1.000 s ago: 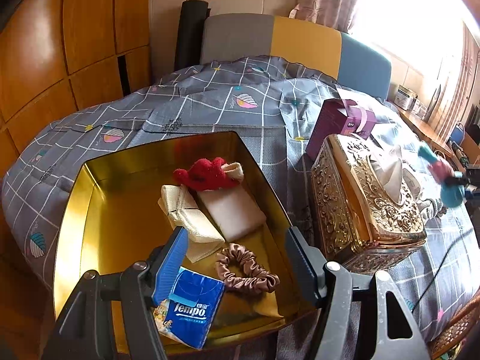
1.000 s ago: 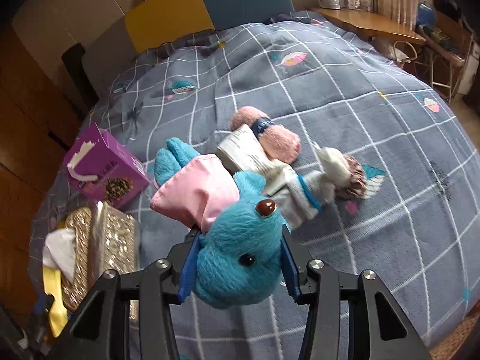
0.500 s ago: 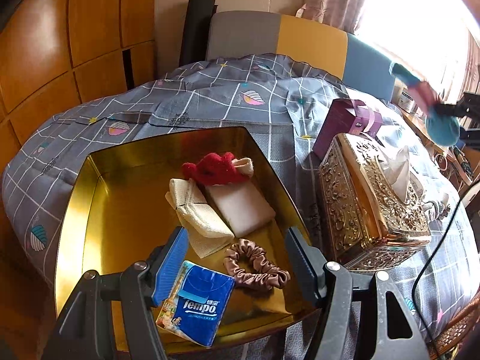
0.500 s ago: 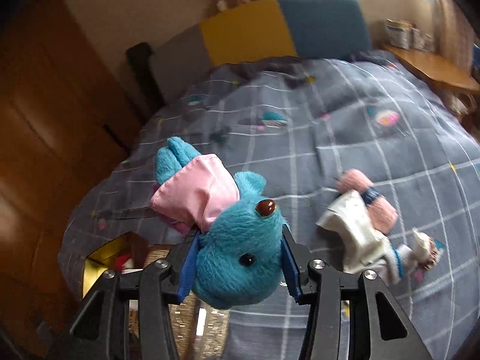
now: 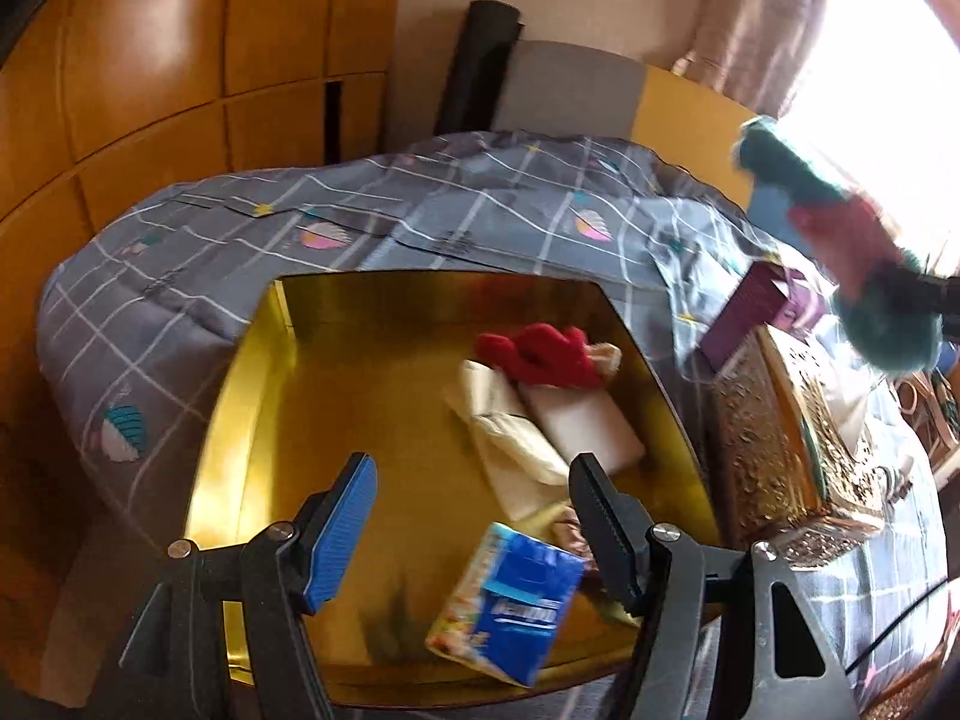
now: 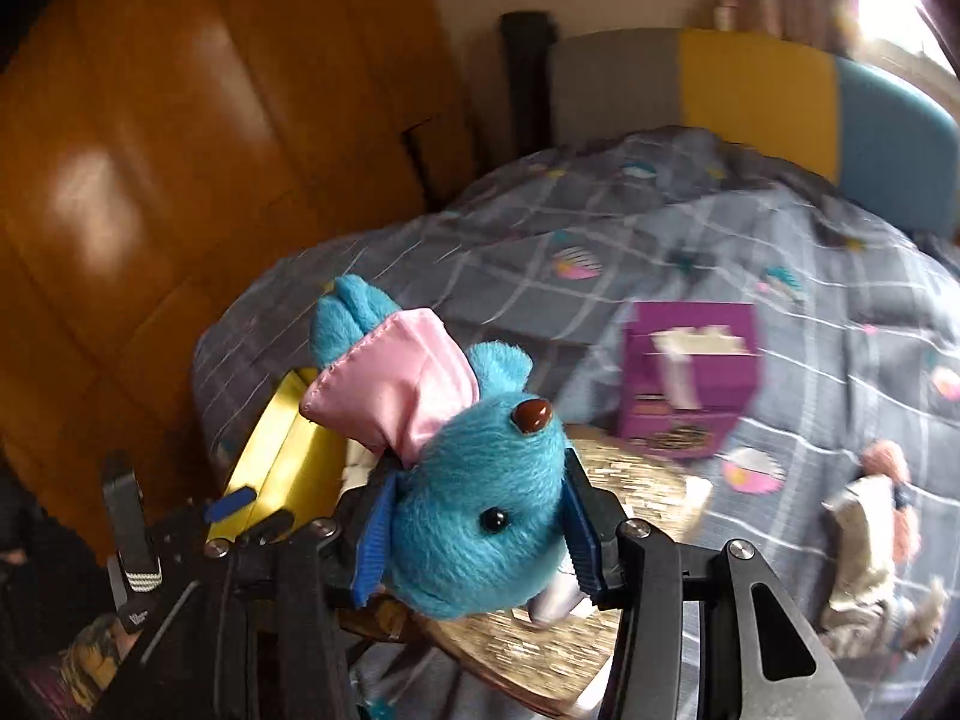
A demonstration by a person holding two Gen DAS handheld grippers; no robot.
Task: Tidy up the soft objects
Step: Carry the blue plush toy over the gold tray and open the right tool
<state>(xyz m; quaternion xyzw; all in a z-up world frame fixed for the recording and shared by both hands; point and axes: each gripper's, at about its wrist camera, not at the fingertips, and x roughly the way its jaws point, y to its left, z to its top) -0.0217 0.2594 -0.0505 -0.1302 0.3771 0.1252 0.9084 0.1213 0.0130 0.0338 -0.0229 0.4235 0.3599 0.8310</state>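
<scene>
The right gripper [image 6: 477,534] was clamped on the fuzzy head of a blue plush toy [image 6: 480,510], its ribbed blue pads pressing into the fur from both sides. The toy wore a glossy pink satin garment with stitched seams, and its hard bead eyes, one brown and one black, faced the camera. It hung in the air above an ornate, embossed gold tissue box [image 6: 636,480] on the grey grid-patterned quilt [image 6: 600,222].

The left gripper [image 5: 474,504] stood with its jaws apart and nothing between them, over a shiny square gold tray [image 5: 360,420]. In the tray lay a knitted red piece [image 5: 540,354], folded cream cloths [image 5: 516,444], a glossy blue tissue pack [image 5: 510,606] and a satin scrunchie [image 5: 567,531], partly hidden behind the finger. A purple carton [image 6: 690,384] sat beyond the tissue box.
</scene>
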